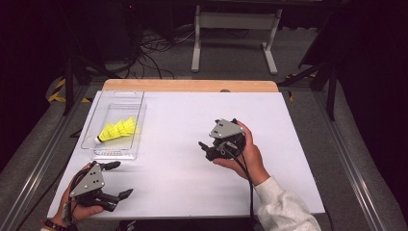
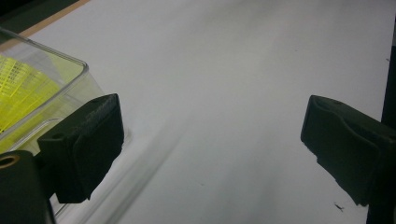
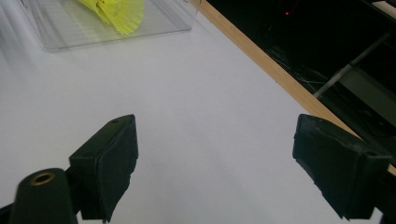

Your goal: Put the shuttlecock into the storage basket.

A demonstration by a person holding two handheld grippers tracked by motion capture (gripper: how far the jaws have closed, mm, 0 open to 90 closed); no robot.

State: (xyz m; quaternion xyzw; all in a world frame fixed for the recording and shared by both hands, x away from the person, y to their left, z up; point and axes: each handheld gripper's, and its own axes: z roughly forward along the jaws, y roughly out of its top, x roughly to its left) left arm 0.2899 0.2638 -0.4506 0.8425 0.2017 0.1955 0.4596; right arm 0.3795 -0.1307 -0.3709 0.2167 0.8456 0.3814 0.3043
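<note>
Yellow shuttlecocks lie in a clear plastic box at the left of the white table. My left gripper sits at the table's front left corner, just in front of the box, open and holding nothing. In the left gripper view my left gripper spreads wide over bare table, with the box and a yellow shuttlecock behind its left jaw. My right gripper hovers mid-table, pointing left, open and holding nothing. In the right gripper view my right gripper faces the box and a shuttlecock farther off.
A wooden strip runs along the table's far edge, also seen as the wooden edge in the right gripper view. Beyond it the floor holds cables and a white stand frame. White surface stretches between the two grippers.
</note>
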